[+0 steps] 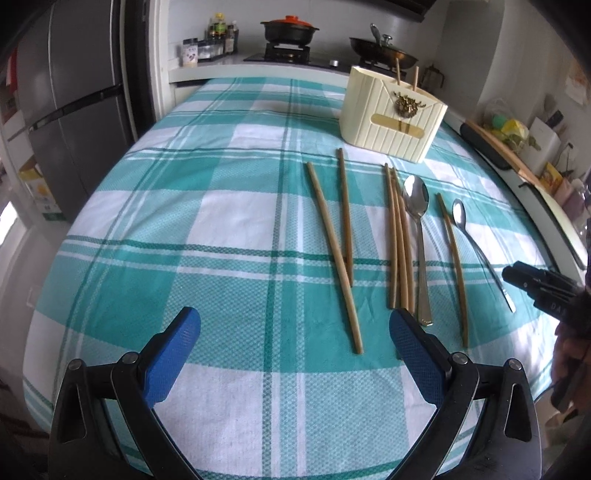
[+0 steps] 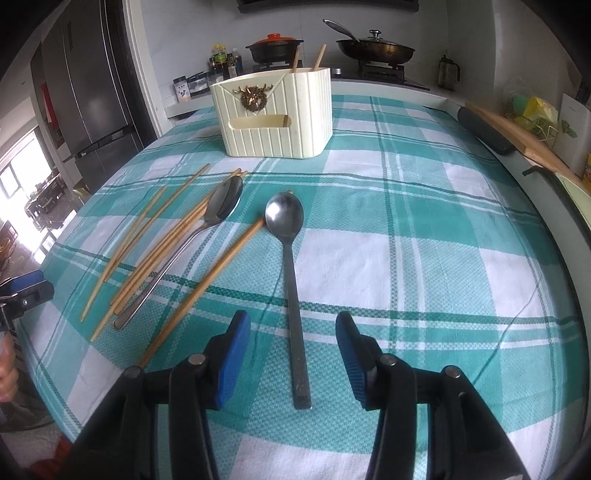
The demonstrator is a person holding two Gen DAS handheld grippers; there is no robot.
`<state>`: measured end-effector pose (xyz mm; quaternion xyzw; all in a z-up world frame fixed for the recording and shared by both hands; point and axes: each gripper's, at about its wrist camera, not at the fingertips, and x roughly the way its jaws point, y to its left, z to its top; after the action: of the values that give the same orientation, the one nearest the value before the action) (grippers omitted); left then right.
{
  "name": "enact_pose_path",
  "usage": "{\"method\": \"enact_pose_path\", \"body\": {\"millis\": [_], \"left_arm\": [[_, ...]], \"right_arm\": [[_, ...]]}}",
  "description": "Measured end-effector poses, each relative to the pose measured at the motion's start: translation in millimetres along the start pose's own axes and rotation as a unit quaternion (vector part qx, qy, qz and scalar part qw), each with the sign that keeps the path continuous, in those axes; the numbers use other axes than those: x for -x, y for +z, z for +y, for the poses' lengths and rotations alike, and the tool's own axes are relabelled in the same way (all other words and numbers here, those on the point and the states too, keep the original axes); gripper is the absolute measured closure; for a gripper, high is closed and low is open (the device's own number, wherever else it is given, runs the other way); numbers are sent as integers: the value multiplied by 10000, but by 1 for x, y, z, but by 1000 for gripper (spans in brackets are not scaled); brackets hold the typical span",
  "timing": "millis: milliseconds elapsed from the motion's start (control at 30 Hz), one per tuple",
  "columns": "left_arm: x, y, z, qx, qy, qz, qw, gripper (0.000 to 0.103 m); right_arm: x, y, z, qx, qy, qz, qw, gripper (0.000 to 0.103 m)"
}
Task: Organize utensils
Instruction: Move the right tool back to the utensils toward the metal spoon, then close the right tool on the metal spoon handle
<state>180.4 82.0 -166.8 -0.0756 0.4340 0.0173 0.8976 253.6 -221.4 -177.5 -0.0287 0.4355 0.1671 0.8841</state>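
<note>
A cream utensil holder [image 1: 392,115] [image 2: 275,112] stands at the far side of the table with two chopsticks [image 2: 318,57] upright in it. Several wooden chopsticks [image 1: 334,251] [image 2: 162,243] and two metal spoons lie on the checked cloth. The larger spoon [image 1: 419,236] [image 2: 192,240] lies among the chopsticks. The smaller spoon [image 1: 480,251] [image 2: 291,280] lies apart, its handle between the open jaws of my right gripper [image 2: 293,325]. My left gripper [image 1: 295,321] is open and empty, near the chopsticks' near ends. The right gripper also shows in the left wrist view [image 1: 535,282].
The table is covered by a teal and white checked cloth [image 1: 221,229] [image 2: 424,258]. A stove with a black pot [image 1: 290,27] and a pan [image 2: 373,46] stands behind it. A fridge [image 1: 70,103] is at the left, a cluttered counter [image 1: 524,155] at the right.
</note>
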Motion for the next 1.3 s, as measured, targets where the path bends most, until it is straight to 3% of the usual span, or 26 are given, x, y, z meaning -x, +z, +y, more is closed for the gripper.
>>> {"method": "enact_pose_path", "body": {"millis": [167, 233, 300, 467, 700, 833, 1000, 1167, 1300], "left_arm": [[5, -1, 6, 84, 111, -87, 9999, 1], [6, 0, 8, 111, 126, -95, 9998, 1], [6, 1, 9, 118, 152, -97, 9998, 1], [1, 5, 10, 144, 187, -63, 9997, 1], [-24, 28, 4, 165, 83, 104, 9998, 1], [-47, 53, 2, 318, 47, 125, 9994, 1], [-80, 76, -4, 311, 284, 136, 9990, 1], [-107, 81, -10, 75, 717, 247, 9971, 1], [-115, 72, -13, -189, 879, 354, 9953, 1]], "right_arm": [[-19, 16, 11, 242, -138, 73, 9996, 54], [-29, 19, 14, 330, -211, 179, 9991, 61], [-36, 20, 14, 332, -242, 284, 9988, 76], [-36, 16, 10, 220, -485, 195, 9984, 93], [-29, 11, -14, -240, -1160, 141, 9929, 93], [-25, 6, -18, -295, -1188, 104, 9924, 93], [-23, 3, -21, -411, -1111, 72, 9929, 91], [-17, 0, -25, -483, -1007, 25, 9937, 77], [-14, -4, -27, -514, -959, 20, 9941, 76]]}}
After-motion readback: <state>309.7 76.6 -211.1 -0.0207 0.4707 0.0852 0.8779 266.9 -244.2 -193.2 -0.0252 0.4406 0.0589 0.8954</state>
